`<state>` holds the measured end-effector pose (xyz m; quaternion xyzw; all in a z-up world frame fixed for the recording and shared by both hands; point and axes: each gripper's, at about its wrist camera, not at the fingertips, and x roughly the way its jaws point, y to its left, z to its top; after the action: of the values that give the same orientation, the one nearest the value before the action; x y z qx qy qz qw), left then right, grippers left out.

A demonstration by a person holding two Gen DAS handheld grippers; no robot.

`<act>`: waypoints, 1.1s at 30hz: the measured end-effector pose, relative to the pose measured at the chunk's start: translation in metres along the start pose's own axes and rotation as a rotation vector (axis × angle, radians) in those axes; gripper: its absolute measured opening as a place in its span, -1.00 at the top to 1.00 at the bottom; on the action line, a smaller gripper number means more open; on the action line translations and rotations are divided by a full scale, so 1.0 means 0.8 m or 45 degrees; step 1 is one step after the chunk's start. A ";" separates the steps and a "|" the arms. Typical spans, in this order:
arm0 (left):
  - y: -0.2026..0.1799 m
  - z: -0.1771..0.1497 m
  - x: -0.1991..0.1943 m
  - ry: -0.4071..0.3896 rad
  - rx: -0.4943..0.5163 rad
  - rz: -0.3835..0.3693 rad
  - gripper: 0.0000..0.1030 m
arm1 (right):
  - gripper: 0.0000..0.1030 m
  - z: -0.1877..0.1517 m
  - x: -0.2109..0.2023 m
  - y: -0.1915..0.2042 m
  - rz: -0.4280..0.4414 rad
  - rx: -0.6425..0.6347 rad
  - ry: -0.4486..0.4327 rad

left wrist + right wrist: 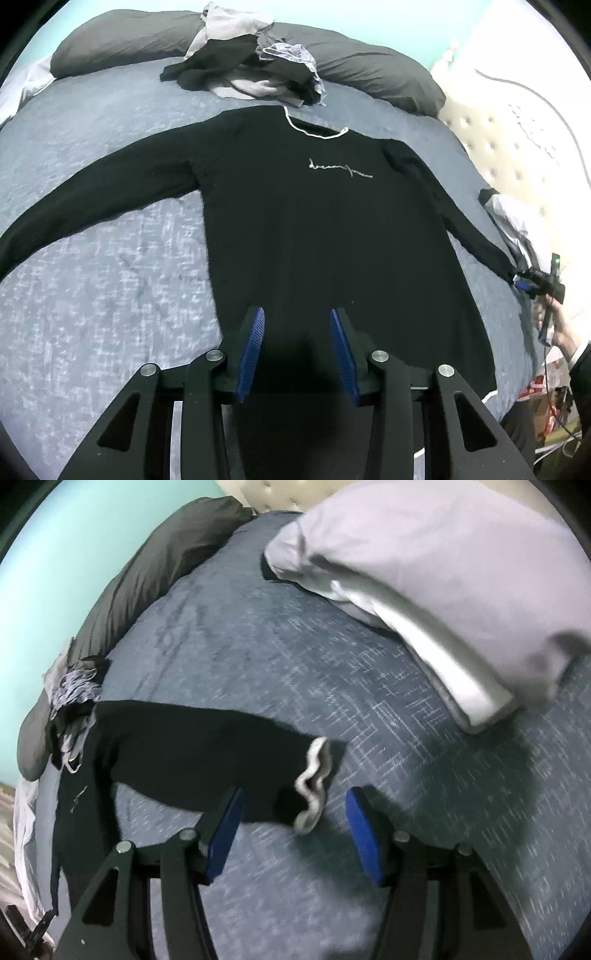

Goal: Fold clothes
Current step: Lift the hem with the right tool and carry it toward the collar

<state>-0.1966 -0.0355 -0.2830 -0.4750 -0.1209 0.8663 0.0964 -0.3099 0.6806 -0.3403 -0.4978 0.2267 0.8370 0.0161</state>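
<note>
Black sweater (314, 229) flat on bed (110, 295) — left tool (297, 314) and right tool (293, 797) both spread.

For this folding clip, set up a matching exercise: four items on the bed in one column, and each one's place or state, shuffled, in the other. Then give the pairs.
Column one:
1. black sweater
2. clothes pile
3. sleeve cuff
4. left gripper

Column two:
A. heaped against the dark pillows
B. open, over the sweater's hem
C. spread flat, front up, sleeves out
D. white-trimmed, on the bedspread between the open fingers of the right gripper

Pairs: 1-C, 2-A, 3-D, 4-B
</note>
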 end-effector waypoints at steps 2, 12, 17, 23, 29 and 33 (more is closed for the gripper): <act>-0.004 0.001 0.008 -0.007 0.002 -0.006 0.21 | -0.13 0.004 0.009 -0.005 -0.004 -0.001 -0.015; -0.010 -0.006 0.039 0.017 0.002 -0.017 0.21 | 0.91 0.033 -0.015 0.018 -0.045 -0.145 -0.161; -0.009 -0.011 0.047 0.033 -0.002 -0.024 0.21 | 0.93 0.050 -0.032 0.032 -0.069 -0.221 -0.237; -0.010 -0.013 0.048 0.043 0.008 -0.020 0.21 | 0.93 0.092 -0.060 0.033 -0.121 -0.234 -0.341; -0.013 -0.011 0.049 0.047 0.021 -0.021 0.21 | 0.93 0.125 -0.060 0.043 -0.157 -0.265 -0.350; -0.014 -0.011 0.046 0.045 0.030 -0.017 0.21 | 0.93 0.137 -0.059 0.048 -0.173 -0.279 -0.349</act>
<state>-0.2081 -0.0131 -0.3139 -0.4883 -0.1119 0.8584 0.1100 -0.3864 0.6989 -0.2426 -0.3919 0.0957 0.9137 0.0490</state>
